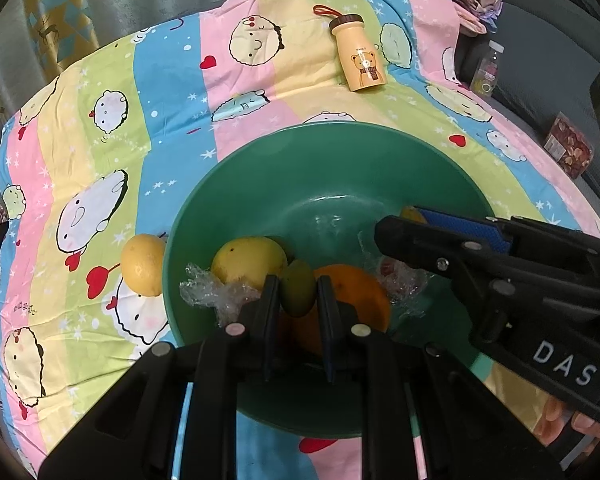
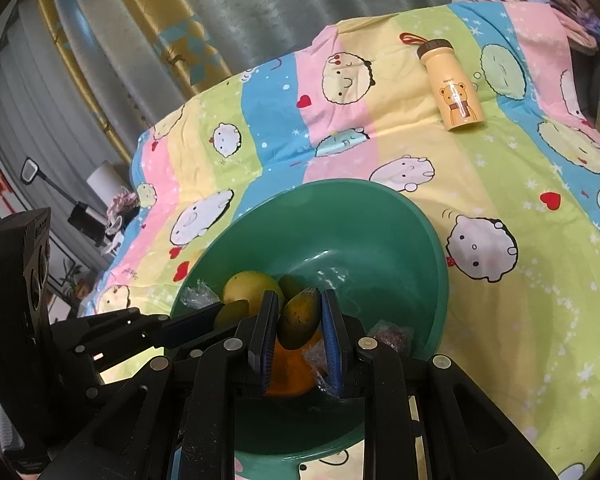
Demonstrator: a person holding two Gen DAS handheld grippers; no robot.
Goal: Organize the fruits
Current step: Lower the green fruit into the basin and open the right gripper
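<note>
Both hand-held grippers hang over the green bowl (image 1: pixel 260 184), each closed on a small fruit: the left gripper (image 1: pixel 298 292) pinches a small green fruit (image 1: pixel 298 294) between its narrow jaws, and the right gripper (image 2: pixel 298 320) clamps a speckled yellow-green fruit (image 2: pixel 300 318), perhaps a small mango, just above the bowl's contents. Beneath them spreads the striped cartoon bedsheet (image 1: pixel 100 140), on which the bowl sits. Inside the bowl lie a large yellow citrus (image 1: pixel 248 262) against the near-left wall, an orange (image 1: pixel 356 292) under the jaws, and some crinkled clear plastic wrap (image 1: pixel 212 294); one further green fruit shows in the right wrist view beside the left gripper's fingers. A yellow lemon (image 1: pixel 142 264) rests on the sheet, touching the bowl's outer wall on the left. Farther off, a small yellow bear-print bottle (image 1: pixel 360 56) lies on its side. Judging by this, the step in hand is delivering two fruits into the bowl; the next move seems to call for lowering each a little and opening the jaws so neither fruit rolls out, then fetching the lemon.
</note>
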